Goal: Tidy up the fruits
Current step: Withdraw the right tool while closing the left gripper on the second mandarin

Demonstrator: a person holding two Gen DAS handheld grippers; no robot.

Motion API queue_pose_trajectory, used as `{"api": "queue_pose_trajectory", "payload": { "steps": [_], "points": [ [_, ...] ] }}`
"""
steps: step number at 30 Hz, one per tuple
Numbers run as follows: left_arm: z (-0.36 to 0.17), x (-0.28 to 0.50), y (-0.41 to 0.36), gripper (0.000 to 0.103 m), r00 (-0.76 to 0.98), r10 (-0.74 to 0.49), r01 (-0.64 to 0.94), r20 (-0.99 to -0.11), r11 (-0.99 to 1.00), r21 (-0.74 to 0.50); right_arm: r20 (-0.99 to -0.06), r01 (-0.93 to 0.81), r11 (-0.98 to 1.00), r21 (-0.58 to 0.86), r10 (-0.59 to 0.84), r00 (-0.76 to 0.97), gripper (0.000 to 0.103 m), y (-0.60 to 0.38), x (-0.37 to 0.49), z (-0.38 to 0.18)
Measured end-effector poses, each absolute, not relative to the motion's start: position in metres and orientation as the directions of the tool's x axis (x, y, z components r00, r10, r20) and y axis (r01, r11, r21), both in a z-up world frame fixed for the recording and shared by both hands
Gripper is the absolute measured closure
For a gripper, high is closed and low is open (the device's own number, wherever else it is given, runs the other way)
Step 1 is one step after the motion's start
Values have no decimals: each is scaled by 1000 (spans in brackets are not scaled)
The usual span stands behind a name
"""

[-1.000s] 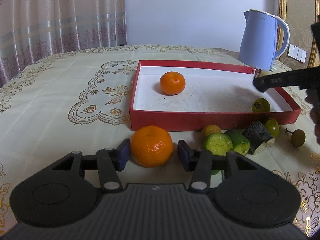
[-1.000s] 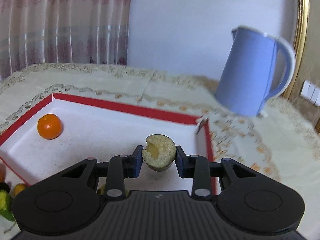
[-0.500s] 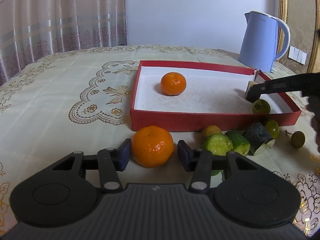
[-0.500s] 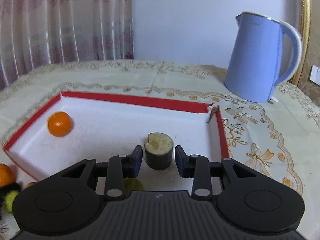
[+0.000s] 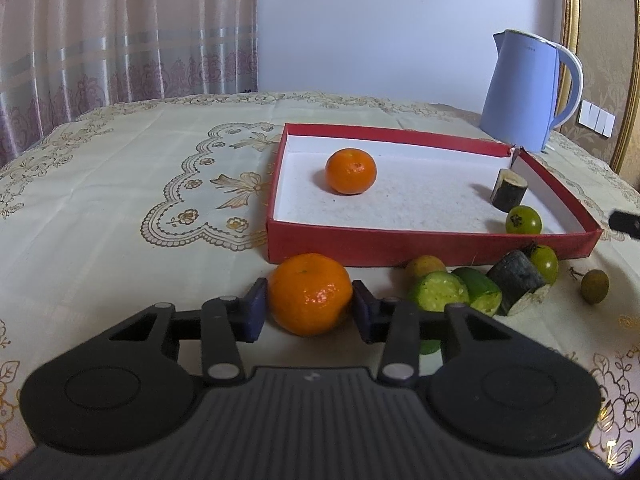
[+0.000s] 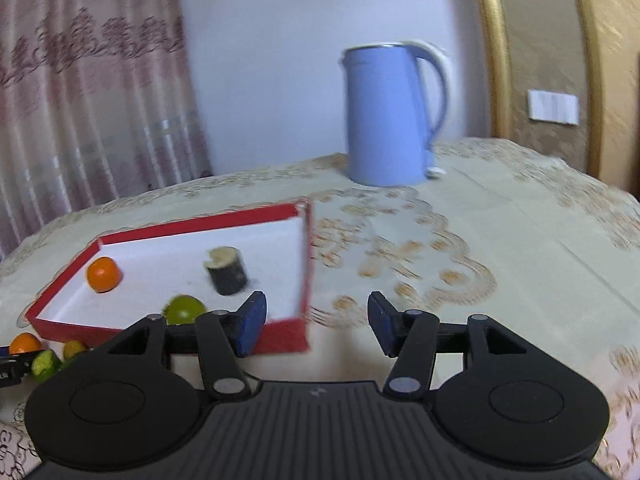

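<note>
No wording can be read anywhere; the blue kettle [image 5: 520,92] carries a faint mark near its rim, possibly a brand name, too small to make out in the left wrist view.

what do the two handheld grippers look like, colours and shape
Both match: the left gripper and right gripper each have a matte black ribbed body, two round black discs, silver pivot pins on black linkage bars, and dark blue flat finger pads. No cables, sleeves or hands show.
</note>
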State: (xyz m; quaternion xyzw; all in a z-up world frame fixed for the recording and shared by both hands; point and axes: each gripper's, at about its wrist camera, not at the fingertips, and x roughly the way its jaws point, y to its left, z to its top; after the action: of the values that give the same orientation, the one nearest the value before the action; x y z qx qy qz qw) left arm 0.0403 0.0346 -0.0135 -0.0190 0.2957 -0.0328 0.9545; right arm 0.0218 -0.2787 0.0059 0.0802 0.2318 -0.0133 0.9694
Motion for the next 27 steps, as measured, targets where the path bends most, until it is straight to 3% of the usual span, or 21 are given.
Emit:
{"api": "queue_pose_trajectory", "payload": {
  "steps": [6,12,27],
  "points": [
    [-13,37,33,64,825,-64,48,-561,998,-43,-509,110,981,160,-14,860,47,-292,22,-11],
    [-3,31,32,64,833,-75,59,-548,997,-47,-529,177,971,164,-65,846,33,-298,16,-16],
    [34,72,12,64,856,-97,108,-508,994,-8,-576,230,964,135,-113,810,21,-301,21,-20]
  ]
}}
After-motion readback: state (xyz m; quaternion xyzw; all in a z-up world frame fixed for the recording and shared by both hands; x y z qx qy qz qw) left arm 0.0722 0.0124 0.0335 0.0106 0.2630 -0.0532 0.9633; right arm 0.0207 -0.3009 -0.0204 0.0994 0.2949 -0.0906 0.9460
